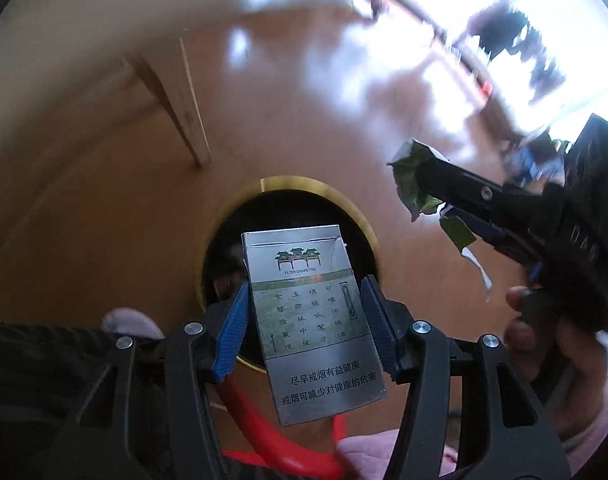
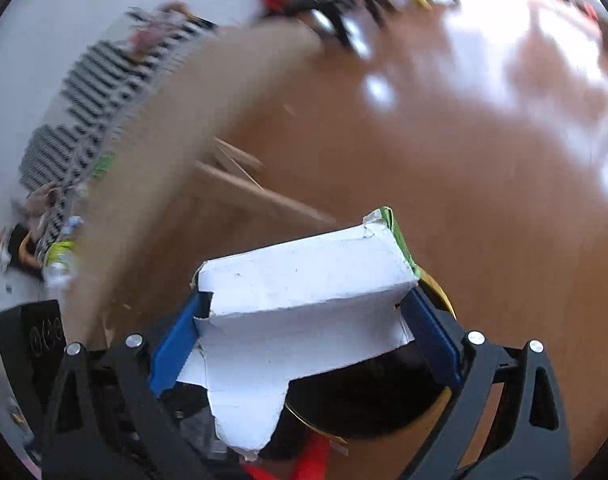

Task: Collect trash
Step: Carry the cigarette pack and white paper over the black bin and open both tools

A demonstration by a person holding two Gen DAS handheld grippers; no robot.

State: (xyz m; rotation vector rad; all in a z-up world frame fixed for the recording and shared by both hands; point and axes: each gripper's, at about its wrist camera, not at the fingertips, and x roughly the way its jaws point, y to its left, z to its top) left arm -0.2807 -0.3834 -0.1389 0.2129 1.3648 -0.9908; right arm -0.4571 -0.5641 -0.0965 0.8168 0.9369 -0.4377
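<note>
Glossy reddish-brown wooden floor (image 1: 304, 112), streaked with bright window glare towards the far side. A round bin (image 1: 356, 216) with a brass-coloured rim and a dark interior stands on the floor; part of its rim and dark interior also shows in the right wrist view (image 2: 444, 300). A pale wooden strip (image 1: 184, 112) lies flat on the floor beyond the bin, well apart from it. In the right wrist view, two or three similar pale wooden strips (image 2: 240, 160) lie near one another on the floor.
</note>
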